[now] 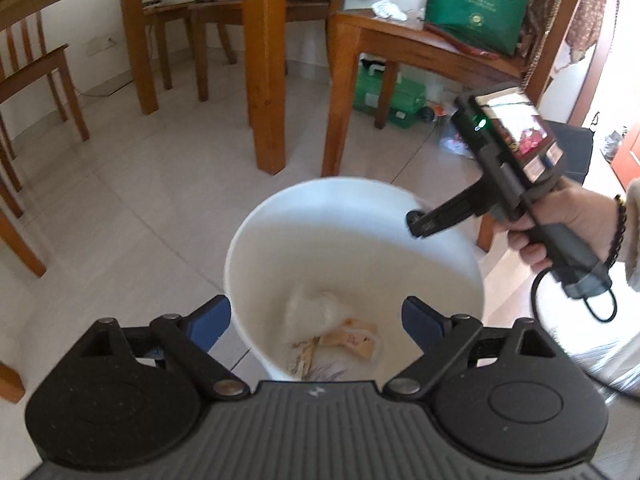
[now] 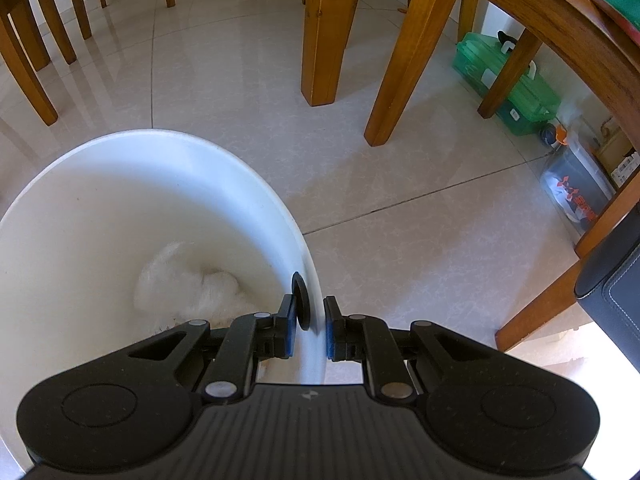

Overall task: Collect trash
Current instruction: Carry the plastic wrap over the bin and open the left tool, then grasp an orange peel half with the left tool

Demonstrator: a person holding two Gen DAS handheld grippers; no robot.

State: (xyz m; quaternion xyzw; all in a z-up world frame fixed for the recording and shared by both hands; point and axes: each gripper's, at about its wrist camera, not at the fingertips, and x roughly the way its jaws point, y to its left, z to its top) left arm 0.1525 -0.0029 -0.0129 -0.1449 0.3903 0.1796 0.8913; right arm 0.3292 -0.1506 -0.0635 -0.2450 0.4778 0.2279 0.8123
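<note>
Right gripper (image 2: 311,330) clamps bin (image 2: 224,152) rim; wrappers (image 1: 352,338) (left view only).

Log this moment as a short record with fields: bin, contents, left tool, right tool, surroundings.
bin: white bin standing on the tiled floor
contents: crumpled white plastic and tan wrappers at the bottom
left tool: left tool open above the bin, nothing between its pads
right tool: right tool shut on the bin's rim, wall clamped between the blue pads
surroundings: wooden table leg behind the bin; green box under a chair
</note>
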